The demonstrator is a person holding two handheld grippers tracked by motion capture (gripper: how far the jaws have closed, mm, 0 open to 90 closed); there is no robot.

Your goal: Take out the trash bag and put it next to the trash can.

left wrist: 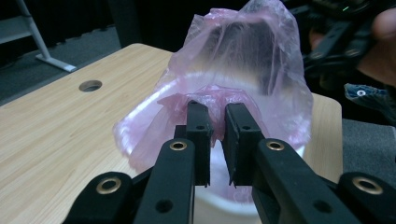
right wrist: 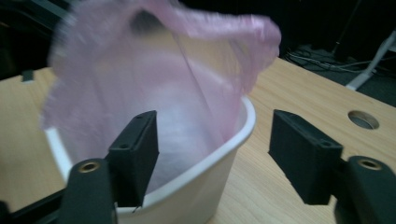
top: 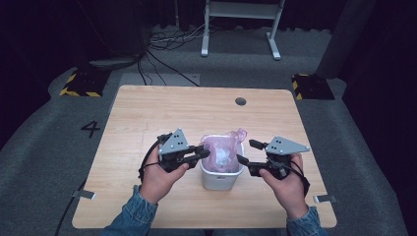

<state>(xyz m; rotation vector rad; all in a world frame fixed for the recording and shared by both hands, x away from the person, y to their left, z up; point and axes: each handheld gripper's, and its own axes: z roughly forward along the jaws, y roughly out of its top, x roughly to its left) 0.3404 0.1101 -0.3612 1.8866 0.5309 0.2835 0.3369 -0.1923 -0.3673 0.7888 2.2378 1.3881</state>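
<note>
Two tools at white bin (top: pixel 221 178), left tool (left wrist: pixel 217 135) pinching pink bag (left wrist: pixel 243 60), right tool (right wrist: pixel 212 154) spread apart

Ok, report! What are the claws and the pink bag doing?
Left gripper shut on pink bag. Right gripper open, straddling white bin rim. Bag half in bin. Nothing in the way.
</note>
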